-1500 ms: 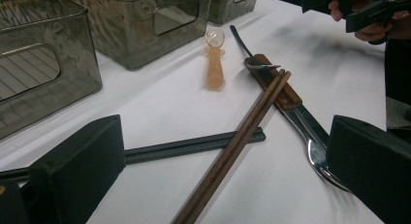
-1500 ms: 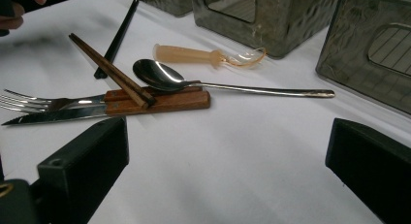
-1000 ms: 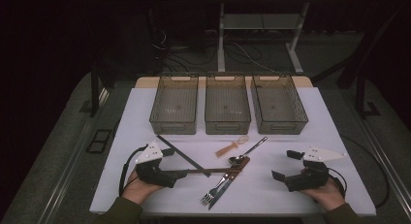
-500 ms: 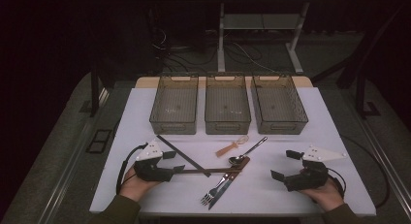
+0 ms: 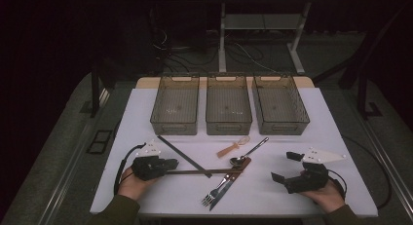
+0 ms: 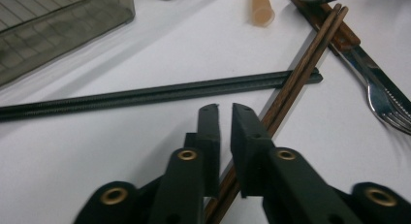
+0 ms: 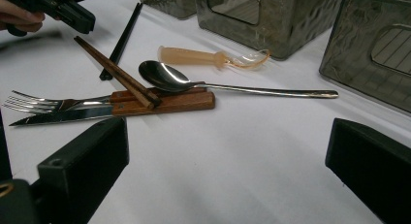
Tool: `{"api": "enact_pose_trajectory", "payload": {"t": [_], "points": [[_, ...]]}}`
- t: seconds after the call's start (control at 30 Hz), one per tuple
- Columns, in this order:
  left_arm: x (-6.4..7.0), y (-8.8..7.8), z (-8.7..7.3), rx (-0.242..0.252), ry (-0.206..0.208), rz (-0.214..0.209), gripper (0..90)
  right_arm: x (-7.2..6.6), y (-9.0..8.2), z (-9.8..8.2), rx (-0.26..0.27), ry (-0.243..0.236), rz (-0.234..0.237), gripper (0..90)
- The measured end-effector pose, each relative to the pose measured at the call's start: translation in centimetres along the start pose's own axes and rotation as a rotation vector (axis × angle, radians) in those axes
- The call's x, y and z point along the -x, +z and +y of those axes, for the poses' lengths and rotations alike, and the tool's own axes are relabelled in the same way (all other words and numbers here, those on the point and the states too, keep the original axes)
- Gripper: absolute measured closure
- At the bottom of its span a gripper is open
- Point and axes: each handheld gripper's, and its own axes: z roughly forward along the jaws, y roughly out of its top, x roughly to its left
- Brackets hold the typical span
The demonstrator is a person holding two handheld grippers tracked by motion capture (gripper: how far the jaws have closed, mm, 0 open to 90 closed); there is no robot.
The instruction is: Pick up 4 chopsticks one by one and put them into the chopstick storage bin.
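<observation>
Since the earlier high view, the left gripper has been shifted slightly toward the lower left of the frame, and its jaws have just been closing. In the left gripper view they are seen nearly together, clamped on the near end of the pair of brown wooden chopsticks, which runs between them toward the upper right. In the high view the chopsticks lie level across the white table, lower centre, their far end resting on the wooden-handled knife and fork. A pair of black chopsticks is crossed beneath them. A steel spoon and a translucent orange plastic spoon lie just beyond. The right gripper is held at lower right, jaws wide apart, nothing between them. Three smoky plastic bins are lined up at centre.
</observation>
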Motion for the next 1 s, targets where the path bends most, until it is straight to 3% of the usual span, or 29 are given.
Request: {"api": "enact_pose_trajectory", "payload": {"t": [0.1, 0.5, 1.0], "points": [[-0.11, 0.06, -0.11, -0.031, -0.009, 0.009, 89.6, -0.04, 0.02, -0.03, -0.004, -0.005, -0.004, 1.6], [-0.29, 0.05, -0.46, -0.093, 0.000, 0.030, 89.8, -0.24, 0.10, -0.12, -0.014, -0.027, -0.010, 1.6], [-0.07, -0.34, -0.77, -0.122, 0.001, 0.027, 89.7, -0.31, 0.05, -0.15, -0.017, -0.030, -0.015, 1.6]]}}
